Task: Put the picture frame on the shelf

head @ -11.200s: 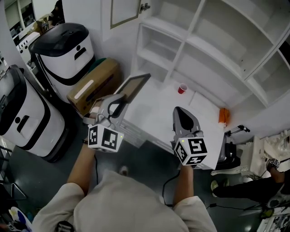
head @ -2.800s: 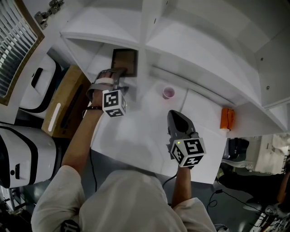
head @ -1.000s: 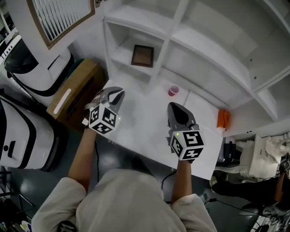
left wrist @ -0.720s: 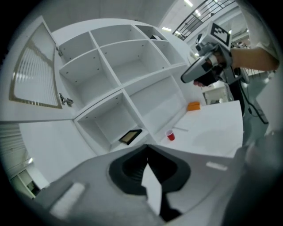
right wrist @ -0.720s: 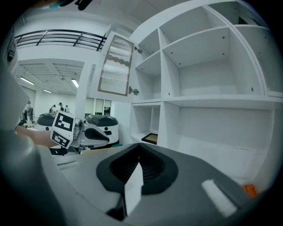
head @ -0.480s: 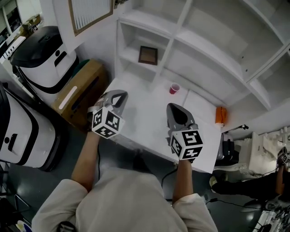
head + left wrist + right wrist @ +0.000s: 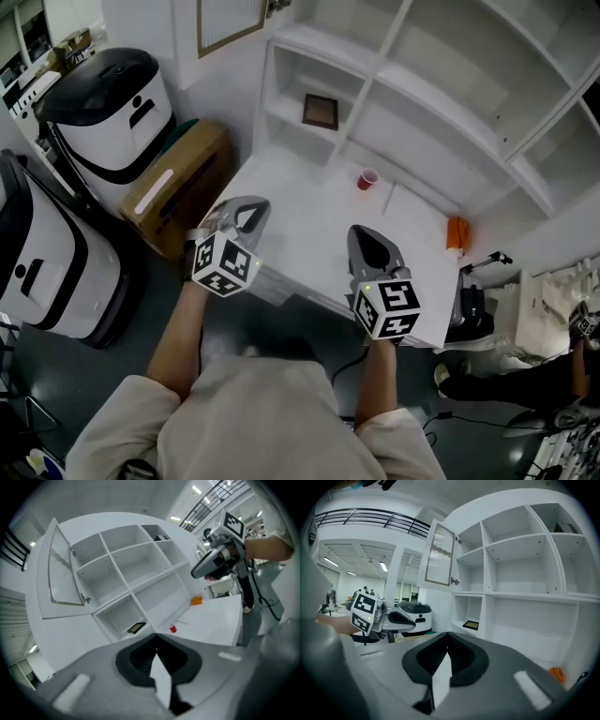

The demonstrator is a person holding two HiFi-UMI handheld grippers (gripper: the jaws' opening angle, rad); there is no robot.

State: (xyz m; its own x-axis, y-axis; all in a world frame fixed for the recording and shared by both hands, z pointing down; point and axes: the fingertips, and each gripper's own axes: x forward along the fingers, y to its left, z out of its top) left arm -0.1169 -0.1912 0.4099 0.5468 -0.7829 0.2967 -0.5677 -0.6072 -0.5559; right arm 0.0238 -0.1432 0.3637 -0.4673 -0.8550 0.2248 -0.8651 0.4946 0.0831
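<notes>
The dark brown picture frame [image 7: 321, 111] lies flat in the lower left compartment of the white shelf [image 7: 412, 89], with nothing touching it. It also shows in the left gripper view [image 7: 136, 628] and the right gripper view [image 7: 470, 625]. My left gripper [image 7: 254, 205] hovers over the near left edge of the white table [image 7: 309, 202], shut and empty, well back from the frame. My right gripper [image 7: 366, 234] is beside it over the table's near edge, its jaws together with nothing between them. Each gripper shows in the other's view, the right gripper [image 7: 197, 572] and the left gripper [image 7: 423, 621].
A red cup [image 7: 367, 179] stands on the table near the shelf. An orange object [image 7: 456, 234] lies at the table's right end. A cardboard box [image 7: 180, 187] and two white-and-black machines [image 7: 111, 103] stand to the left. A ribbed cabinet door [image 7: 228, 21] hangs open.
Both grippers have drawn back from the shelf toward the table's near edge. The picture frame stays on the shelf where the left gripper left it.
</notes>
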